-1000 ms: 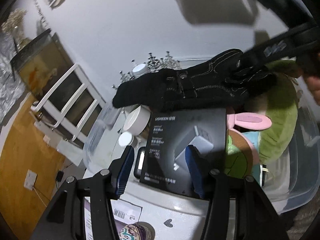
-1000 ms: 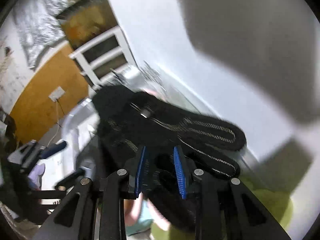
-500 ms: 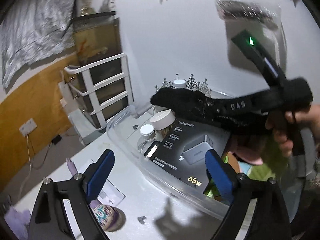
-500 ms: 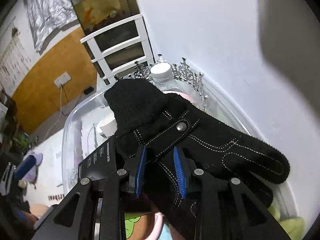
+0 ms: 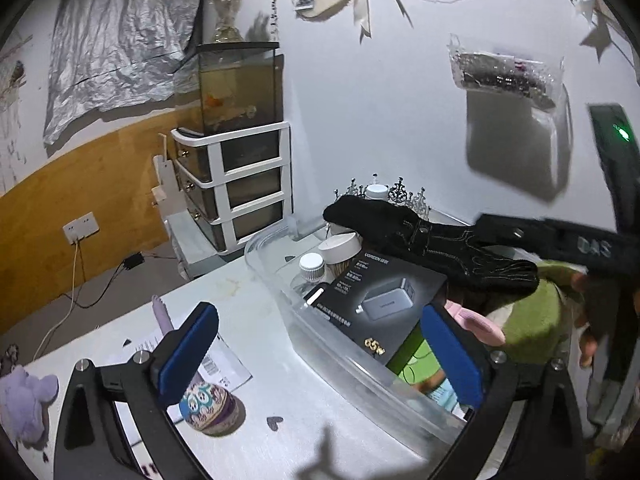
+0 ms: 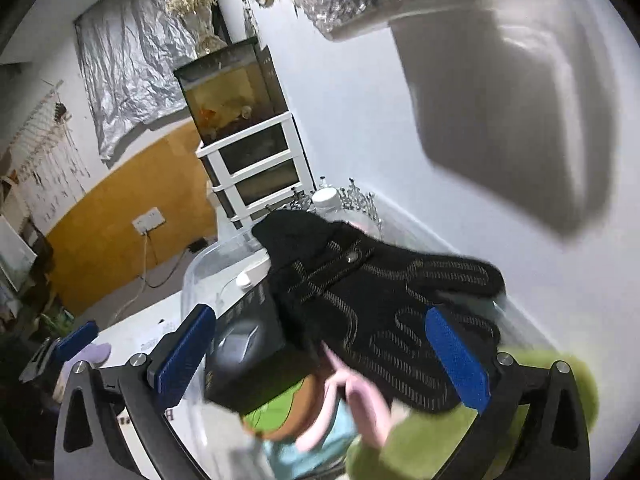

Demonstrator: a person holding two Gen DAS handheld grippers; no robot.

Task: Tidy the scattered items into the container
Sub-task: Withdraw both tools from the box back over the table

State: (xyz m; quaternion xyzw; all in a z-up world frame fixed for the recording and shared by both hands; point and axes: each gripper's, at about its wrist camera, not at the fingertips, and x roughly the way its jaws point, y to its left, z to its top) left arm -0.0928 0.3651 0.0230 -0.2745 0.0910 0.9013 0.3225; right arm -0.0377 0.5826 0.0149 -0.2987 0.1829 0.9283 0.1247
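Glove [image 6: 372,304], black with pale stitching, lies across the top of the clear container [image 5: 344,356], over a dark charger box [image 5: 380,304] and green plush (partly hidden). Both tools have just been opening: right gripper [image 6: 320,356] gapes with the glove released, left gripper [image 5: 316,352] spread wide, empty, above the white table [image 5: 280,420].
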